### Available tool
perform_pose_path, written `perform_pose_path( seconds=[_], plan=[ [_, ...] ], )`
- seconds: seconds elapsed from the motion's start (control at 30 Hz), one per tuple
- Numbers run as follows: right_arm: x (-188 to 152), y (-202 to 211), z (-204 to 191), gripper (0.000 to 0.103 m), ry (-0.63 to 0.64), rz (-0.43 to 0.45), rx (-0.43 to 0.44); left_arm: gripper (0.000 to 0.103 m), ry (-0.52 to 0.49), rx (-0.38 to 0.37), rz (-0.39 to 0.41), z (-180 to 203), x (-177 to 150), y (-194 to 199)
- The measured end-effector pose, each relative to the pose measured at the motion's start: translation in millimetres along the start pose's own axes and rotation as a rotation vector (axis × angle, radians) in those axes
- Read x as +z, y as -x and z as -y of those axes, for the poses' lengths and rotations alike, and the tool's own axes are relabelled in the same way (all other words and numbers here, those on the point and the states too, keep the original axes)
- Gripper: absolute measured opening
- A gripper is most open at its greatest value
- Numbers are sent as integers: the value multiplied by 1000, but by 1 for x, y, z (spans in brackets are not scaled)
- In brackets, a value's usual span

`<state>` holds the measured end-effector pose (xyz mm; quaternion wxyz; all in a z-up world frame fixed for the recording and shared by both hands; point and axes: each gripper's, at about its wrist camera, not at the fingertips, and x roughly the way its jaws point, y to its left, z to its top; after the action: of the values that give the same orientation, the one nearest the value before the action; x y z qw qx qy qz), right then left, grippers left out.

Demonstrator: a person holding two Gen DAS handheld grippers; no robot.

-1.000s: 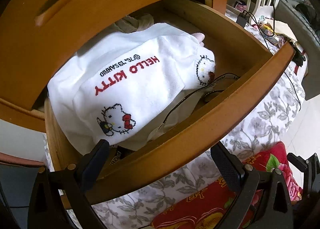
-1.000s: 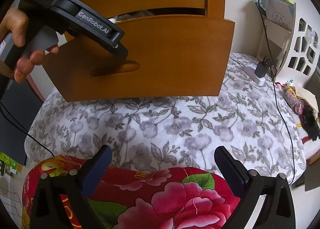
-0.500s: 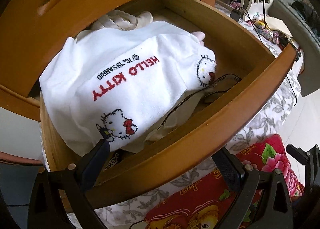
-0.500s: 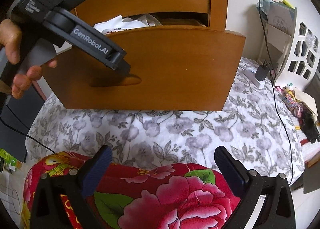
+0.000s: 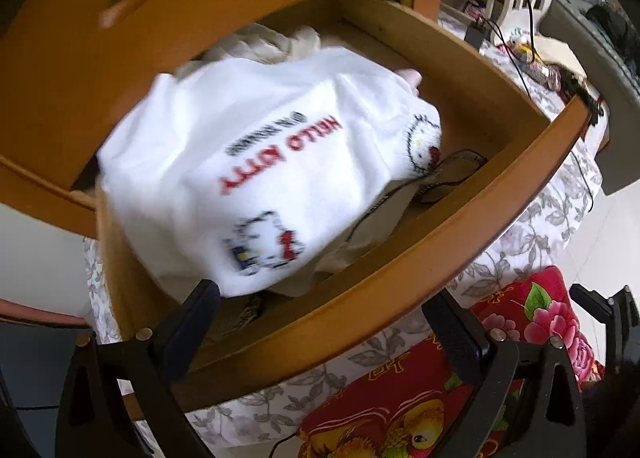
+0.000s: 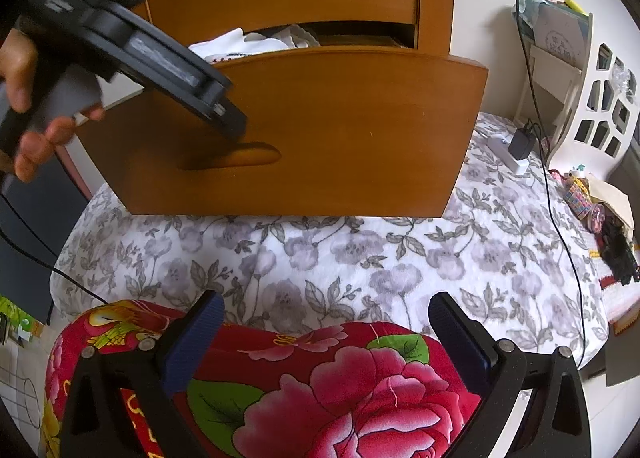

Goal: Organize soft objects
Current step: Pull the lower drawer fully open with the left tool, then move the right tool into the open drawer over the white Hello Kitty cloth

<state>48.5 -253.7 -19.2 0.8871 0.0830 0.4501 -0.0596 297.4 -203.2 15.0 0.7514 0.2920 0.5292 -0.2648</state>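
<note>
Just beyond left gripper (image 5: 320,322), towel (image 5: 260,170)

Left wrist overlooks the open drawer (image 5: 400,258); right faces its front.

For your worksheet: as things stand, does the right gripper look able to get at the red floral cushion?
Probably yes. The right gripper is open, its fingers straddling the red floral cushion directly ahead, with nothing between them. The open drawer sits further back, over the floral bedspread, clear of that path.
</note>
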Motion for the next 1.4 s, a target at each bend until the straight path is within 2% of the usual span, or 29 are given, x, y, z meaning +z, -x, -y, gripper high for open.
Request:
perform_pose_path(
  seconds=[0.17,0.23,0.37,0.5,0.7,0.8,0.93,1.1,1.27,1.4],
  plan=[
    [0,0,-2,103,12,1,-8,101,13,12,123,-18,-3,35],
    [-1,0,-3,103,17,0,-11,101,45,31,214,-21,-13,59],
    [-1,0,-5,103,23,4,-19,101,177,84,432,-26,-52,97],
    [-1,2,-3,103,20,14,-28,101,331,118,554,-12,-91,105],
    [-1,7,-3,103,23,40,-38,101,511,63,597,-8,-141,94],
    [0,10,-4,103,26,57,-34,101,565,59,626,-5,-153,96],
    [5,21,-1,103,22,117,-66,101,555,67,651,6,-154,89],
    [26,41,11,103,-14,197,-69,101,530,75,638,10,-154,86],
    [51,64,23,103,-31,274,-35,101,567,89,633,2,-161,87],
    [78,81,18,103,28,308,-1,101,609,93,618,-9,-158,89]
  ],
)
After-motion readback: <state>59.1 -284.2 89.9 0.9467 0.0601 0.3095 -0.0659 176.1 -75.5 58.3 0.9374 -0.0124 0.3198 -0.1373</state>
